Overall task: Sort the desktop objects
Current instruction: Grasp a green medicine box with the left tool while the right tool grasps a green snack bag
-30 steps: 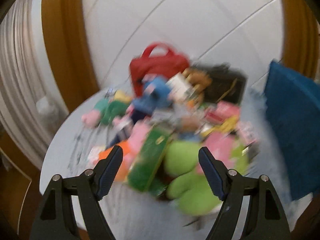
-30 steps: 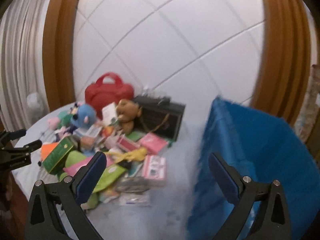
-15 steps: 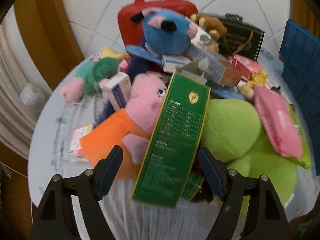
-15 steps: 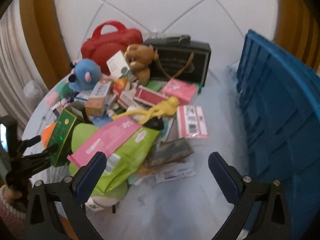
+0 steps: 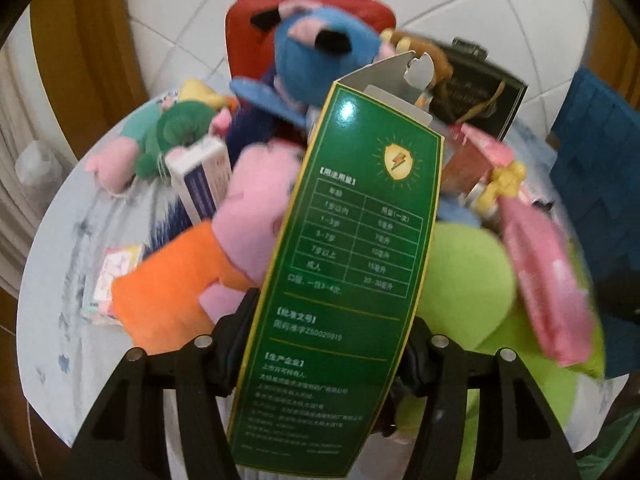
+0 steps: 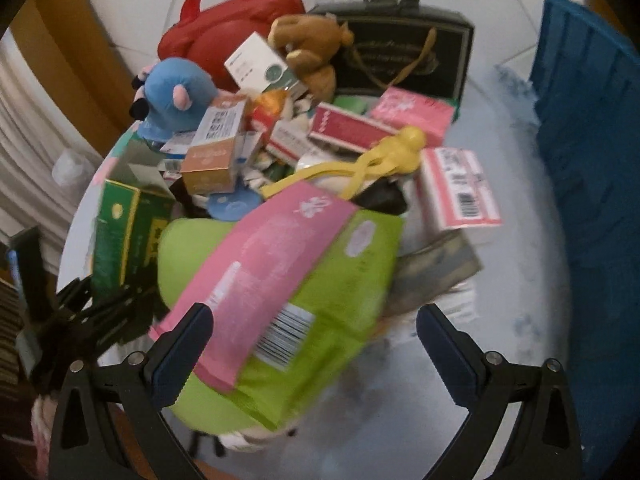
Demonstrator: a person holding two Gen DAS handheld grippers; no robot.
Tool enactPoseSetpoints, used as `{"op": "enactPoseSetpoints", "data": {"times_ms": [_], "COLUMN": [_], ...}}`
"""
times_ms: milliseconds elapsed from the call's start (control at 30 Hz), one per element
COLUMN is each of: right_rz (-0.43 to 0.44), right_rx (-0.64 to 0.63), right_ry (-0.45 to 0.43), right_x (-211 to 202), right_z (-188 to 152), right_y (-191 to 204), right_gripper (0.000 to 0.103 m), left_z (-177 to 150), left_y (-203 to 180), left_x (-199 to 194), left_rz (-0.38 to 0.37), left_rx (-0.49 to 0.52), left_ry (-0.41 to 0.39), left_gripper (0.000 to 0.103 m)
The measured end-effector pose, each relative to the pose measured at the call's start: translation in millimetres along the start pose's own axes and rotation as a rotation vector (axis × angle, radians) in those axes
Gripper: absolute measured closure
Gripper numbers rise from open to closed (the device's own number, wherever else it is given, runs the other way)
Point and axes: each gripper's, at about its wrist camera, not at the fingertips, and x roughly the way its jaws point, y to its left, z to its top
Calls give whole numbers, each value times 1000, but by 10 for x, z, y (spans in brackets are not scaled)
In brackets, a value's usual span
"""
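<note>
At near edge of pile on surface (image 5: 60, 272), my left hand-held gripper (image 5: 326, 344) just closing, pinching green box (image 5: 344, 264) at lower end, lifting it clear. Right hand-held gripper (image 6: 312, 344) spreading wide over pink packet (image 6: 260, 268), nothing gripped.

Green box (image 5: 344, 264): showing dark green with a yellow edge, pale print, a ruled chart and a yellow shield badge.
Pig plush (image 5: 256, 200): showing pink, wearing orange.
Blue plush (image 6: 176, 92): showing sky blue with pink and black patches.
Bear plush (image 6: 312, 52): showing brown.
Red bag (image 6: 224, 20): showing plain red.
Dark case (image 6: 404, 52): showing black with gold lettering.
Flat pack (image 6: 260, 272): showing pink over lime green, carrying a black-and-white barcode.
Crate (image 6: 592, 160): showing deep blue.
Table (image 6: 512, 320): showing pale blue-white, speckled with blue.
</note>
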Motion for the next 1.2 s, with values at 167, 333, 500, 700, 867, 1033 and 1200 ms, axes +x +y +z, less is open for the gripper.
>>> {"op": "enactPoseSetpoints", "data": {"times_ms": [167,333,500,700,867,1033,1200], "right_rz": [29,33,36,85,171,274,441], "right_rx": [58,93,12,-61,81,226,378], "right_ry": [63,113,80,14,27,5,102], "right_x": [272,545,533,266,158,67,366], "right_z": [99,146,159,174,75,-57,-219], "right_y": [103,107,163,265,-57,-476,-729], "right_gripper": [0,0,27,94,2,2,13], "left_z": [65,60,100,126,56,-54,-121], "left_y": [-54,-32,27,-45,40,223,314], "left_x": [-28,104,62,-107,-187,-131,-75], "left_rz": [0,5,-3,-5,-11,0,11], "left_rx": [15,11,-4,4,-7,-48,-69], "left_ry": [-6,33,21,-12,-17,8,29], "left_gripper": [44,44,44,44,44,44,44]}}
